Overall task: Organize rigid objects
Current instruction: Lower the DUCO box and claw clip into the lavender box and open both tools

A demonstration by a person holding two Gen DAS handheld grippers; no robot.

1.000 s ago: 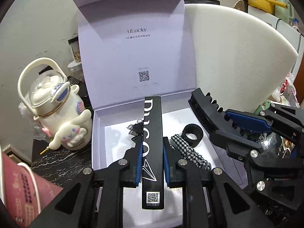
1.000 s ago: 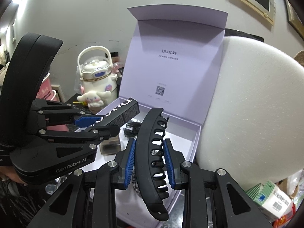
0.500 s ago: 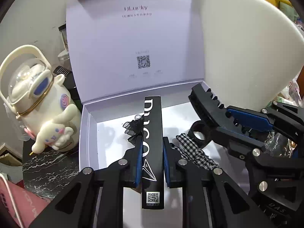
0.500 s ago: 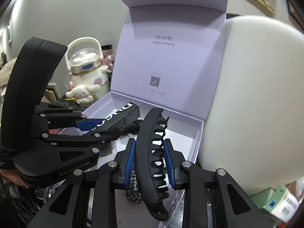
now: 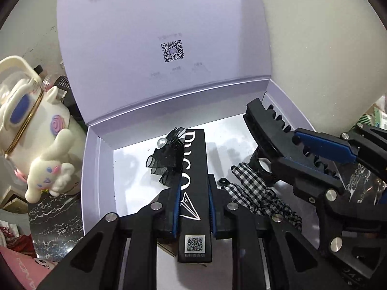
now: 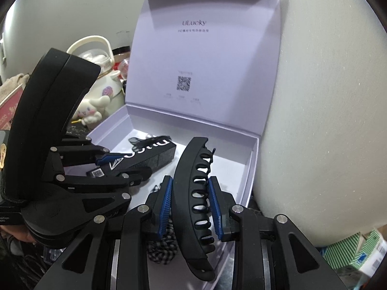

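My left gripper is shut on a long black carton with white lettering, held low over the open lilac gift box. In the right wrist view the same carton and left gripper hang inside the gift box. My right gripper is shut on a curved black hair claw clip, its tip above the box's right half. That clip and right gripper show at the right of the left wrist view. On the box floor lie a black ribbon bow, a checked scrunchie and a black ring.
The box lid stands upright behind. A big white foam block presses against the box's right side. A cream cartoon kettle stands left of the box on black marble. A striped green carton lies at the lower right.
Both grippers have come forward and down toward the box, each keeping its grip. The box floor and lid now fill more of both views.
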